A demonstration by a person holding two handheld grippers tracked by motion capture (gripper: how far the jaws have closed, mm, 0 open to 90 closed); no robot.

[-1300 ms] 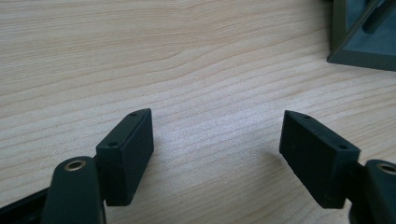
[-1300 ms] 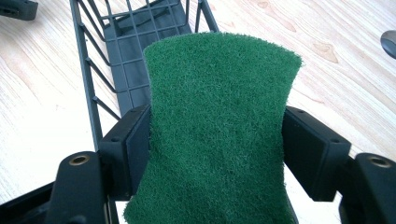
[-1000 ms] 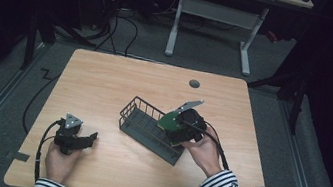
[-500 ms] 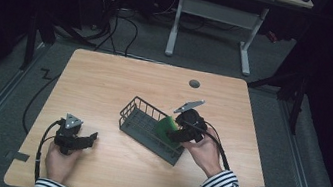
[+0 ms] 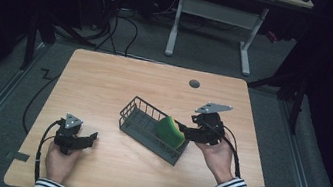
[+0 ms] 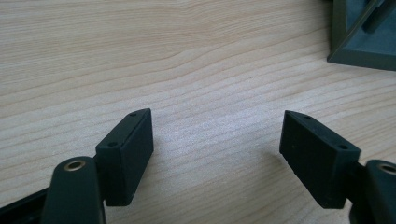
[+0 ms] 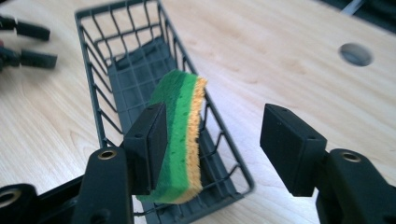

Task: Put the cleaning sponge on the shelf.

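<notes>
**Sponge left standing in the basket as the right gripper backs off**

Since the earlier high-view frames, the right gripper (image 5: 192, 129) has pulled away from the sponge (image 5: 170, 131) toward the table's right edge, and its jaws have just been closing somewhat with no grip on anything.

In the high view, the sponge is standing on edge at the right end of the wire basket (image 5: 137, 110), leaning against the end wall. The left gripper (image 5: 87, 140) is resting low on the table (image 5: 106, 79), well apart from the basket.

In the left gripper view, the jaws are standing wide over bare wood, nothing between them; a corner of the basket (image 6: 364, 46) is showing at the top right.

In the right gripper view, the jaws are sitting half open. The sponge (image 7: 180, 116) is lying beyond the left jaw rather than between the pads, its long axis running along the basket (image 7: 116, 51), green face one way, yellow foam the other.

It looks light, soft and compressible, not fragile; pinching across the two broad faces near the top edge should be holding it best.
</notes>
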